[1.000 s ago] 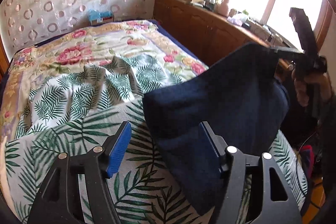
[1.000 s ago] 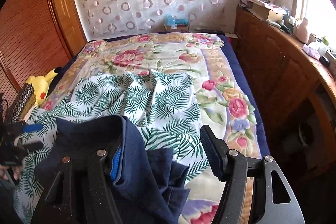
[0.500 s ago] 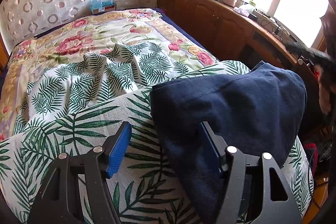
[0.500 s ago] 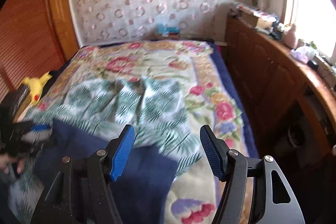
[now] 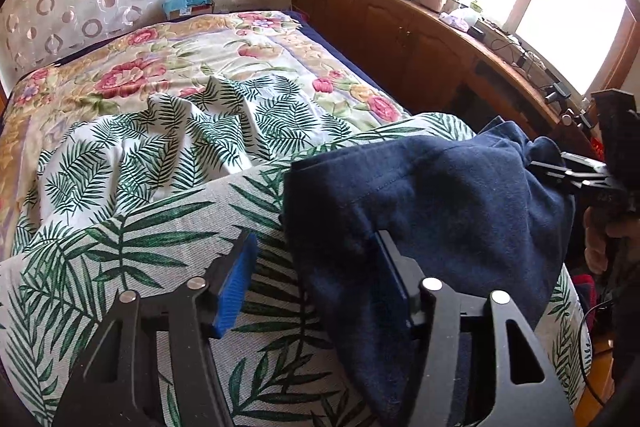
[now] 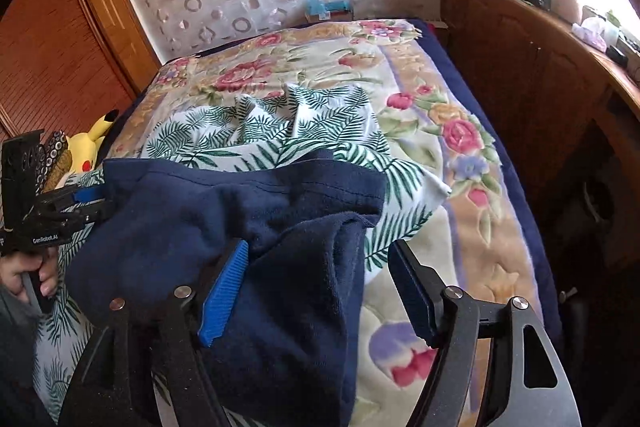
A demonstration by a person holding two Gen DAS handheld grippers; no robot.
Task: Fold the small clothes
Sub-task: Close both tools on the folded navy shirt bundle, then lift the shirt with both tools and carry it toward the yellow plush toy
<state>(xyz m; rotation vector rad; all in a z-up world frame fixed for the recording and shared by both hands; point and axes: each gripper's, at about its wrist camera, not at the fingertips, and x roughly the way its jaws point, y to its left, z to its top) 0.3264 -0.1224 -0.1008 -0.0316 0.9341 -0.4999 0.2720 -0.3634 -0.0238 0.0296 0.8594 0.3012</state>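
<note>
Bed [image 6: 472, 239] surroundings, non-task items.
Yellow plush toy [image 6: 86, 151] left of bed; wooden cabinet [image 5: 400, 39] right; blue box [image 5: 188, 5] at its head.

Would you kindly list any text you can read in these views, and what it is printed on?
"GenRobot.AI": white print on the left gripper's black body, right wrist view.
The blue box at the bed's head: print too small to read.
Nothing else is legible.
</note>
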